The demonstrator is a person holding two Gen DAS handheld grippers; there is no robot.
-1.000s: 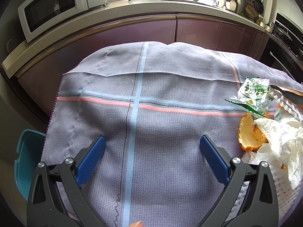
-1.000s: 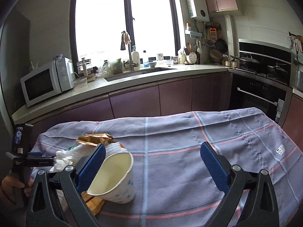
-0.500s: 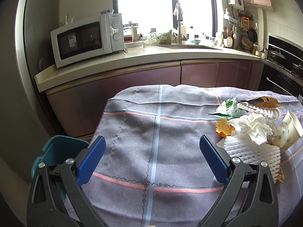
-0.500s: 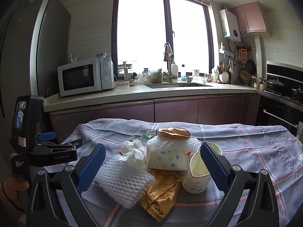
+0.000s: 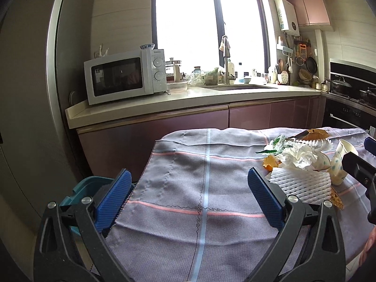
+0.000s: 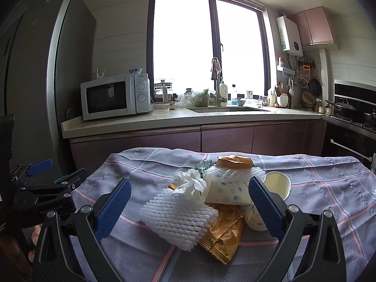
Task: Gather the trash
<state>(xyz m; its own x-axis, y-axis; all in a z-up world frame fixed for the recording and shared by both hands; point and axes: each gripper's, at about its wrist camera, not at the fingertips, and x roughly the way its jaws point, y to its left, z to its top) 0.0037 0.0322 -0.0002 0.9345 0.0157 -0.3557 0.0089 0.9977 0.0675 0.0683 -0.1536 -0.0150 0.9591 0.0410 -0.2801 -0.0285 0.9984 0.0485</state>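
Jaws wide and holding nothing on both left gripper point(image 5: 189, 196) and right gripper point(image 6: 189, 204), trash pile point(image 6: 206, 202) at right gripper's 12 o'clock on cloth-covered worktop point(image 6: 329, 188), teal bin point(image 5: 84, 188) at left gripper's 9 o'clock

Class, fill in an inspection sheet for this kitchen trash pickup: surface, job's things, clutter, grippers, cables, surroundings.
Surface: checked cloth covers the table.
Job's things: foam net, tissue, gold wrapper, paper cups, all in one pile; teal bin beside the table.
Clutter: nothing seen.
Grippers: left gripper and right gripper open, holding nothing.
Cables: nothing seen.
Surroundings: microwave, sink, window.
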